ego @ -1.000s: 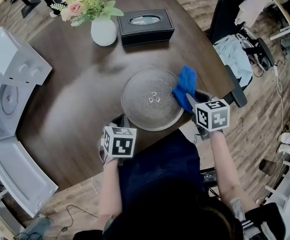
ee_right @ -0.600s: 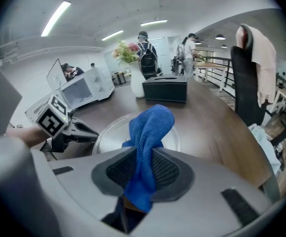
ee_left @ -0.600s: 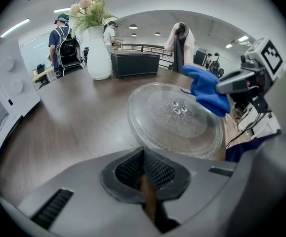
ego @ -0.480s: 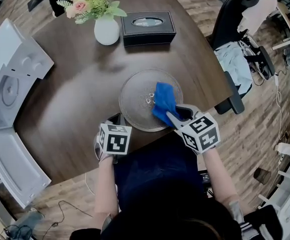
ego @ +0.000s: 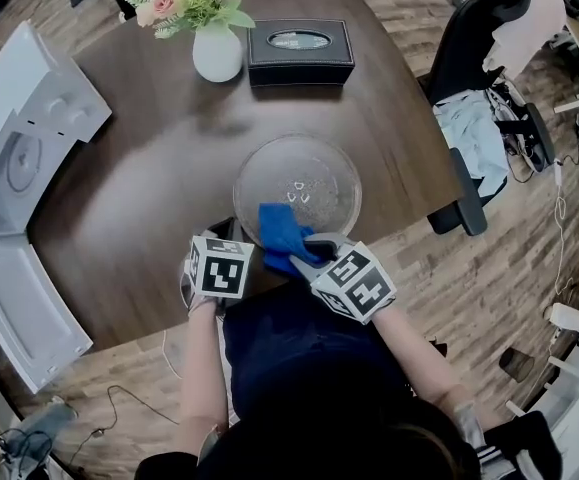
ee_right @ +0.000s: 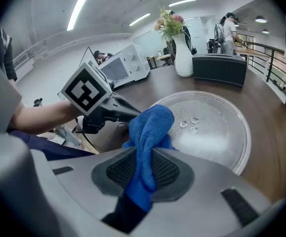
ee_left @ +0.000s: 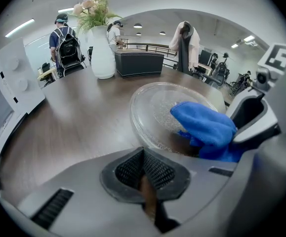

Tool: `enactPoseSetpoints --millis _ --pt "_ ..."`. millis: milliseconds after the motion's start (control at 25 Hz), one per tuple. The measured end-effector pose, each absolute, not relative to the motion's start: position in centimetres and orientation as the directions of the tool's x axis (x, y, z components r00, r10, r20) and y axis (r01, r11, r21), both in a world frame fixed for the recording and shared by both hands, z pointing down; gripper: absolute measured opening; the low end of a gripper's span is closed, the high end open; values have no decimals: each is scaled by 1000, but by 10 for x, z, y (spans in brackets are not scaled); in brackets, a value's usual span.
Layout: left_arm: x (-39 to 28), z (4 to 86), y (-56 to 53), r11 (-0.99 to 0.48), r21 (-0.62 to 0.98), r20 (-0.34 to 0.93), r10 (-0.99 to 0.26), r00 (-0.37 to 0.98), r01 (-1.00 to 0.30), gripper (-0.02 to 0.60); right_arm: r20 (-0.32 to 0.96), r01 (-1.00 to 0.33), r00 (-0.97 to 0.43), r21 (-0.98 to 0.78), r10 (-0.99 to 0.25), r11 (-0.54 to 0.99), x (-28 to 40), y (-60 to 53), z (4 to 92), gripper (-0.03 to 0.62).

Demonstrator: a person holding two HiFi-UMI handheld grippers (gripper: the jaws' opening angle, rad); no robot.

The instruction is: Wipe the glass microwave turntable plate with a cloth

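The round glass turntable plate (ego: pixel 319 180) lies on the dark wooden table (ego: pixel 149 198). My right gripper (ego: pixel 301 255) is shut on a blue cloth (ego: pixel 277 233), which rests on the plate's near left rim. In the right gripper view the cloth (ee_right: pixel 150 127) bulges out of the jaws over the plate (ee_right: pixel 217 127). My left gripper (ego: pixel 231 230) stands shut at the plate's near left edge, right beside the cloth. In the left gripper view its jaws (ee_left: pixel 143 154) meet just short of the plate rim (ee_left: pixel 155 102), with the cloth (ee_left: pixel 204 125) to their right.
A white vase of flowers (ego: pixel 217 53) and a black tissue box (ego: pixel 300 43) stand at the table's far side. A white microwave with its door open (ego: pixel 19 168) sits at the left. An office chair (ego: pixel 474 88) stands to the right. The table's near edge lies under both grippers.
My right gripper has swept the blue cloth from the plate's right side across to its near left rim. The left gripper has stayed at the plate's near left edge.
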State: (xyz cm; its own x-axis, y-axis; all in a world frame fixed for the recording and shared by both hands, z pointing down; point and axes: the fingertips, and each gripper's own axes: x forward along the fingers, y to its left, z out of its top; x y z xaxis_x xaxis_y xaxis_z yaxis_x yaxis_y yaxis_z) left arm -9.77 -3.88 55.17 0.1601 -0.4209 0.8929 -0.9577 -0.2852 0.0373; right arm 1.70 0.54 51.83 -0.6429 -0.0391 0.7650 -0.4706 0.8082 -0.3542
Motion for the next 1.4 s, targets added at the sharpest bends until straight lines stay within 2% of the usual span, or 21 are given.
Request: enactPoseSetpoints --millis 480,1400 --pt "-98 552 -38 -294 18 900 -413 144 -956 2 776 -530 -625 -347 -80 774 40 -10 523 74" --pt "-97 552 -38 -290 17 902 -409 140 -957 2 824 -777 -476 -229 -309 587 154 -106 528 75"
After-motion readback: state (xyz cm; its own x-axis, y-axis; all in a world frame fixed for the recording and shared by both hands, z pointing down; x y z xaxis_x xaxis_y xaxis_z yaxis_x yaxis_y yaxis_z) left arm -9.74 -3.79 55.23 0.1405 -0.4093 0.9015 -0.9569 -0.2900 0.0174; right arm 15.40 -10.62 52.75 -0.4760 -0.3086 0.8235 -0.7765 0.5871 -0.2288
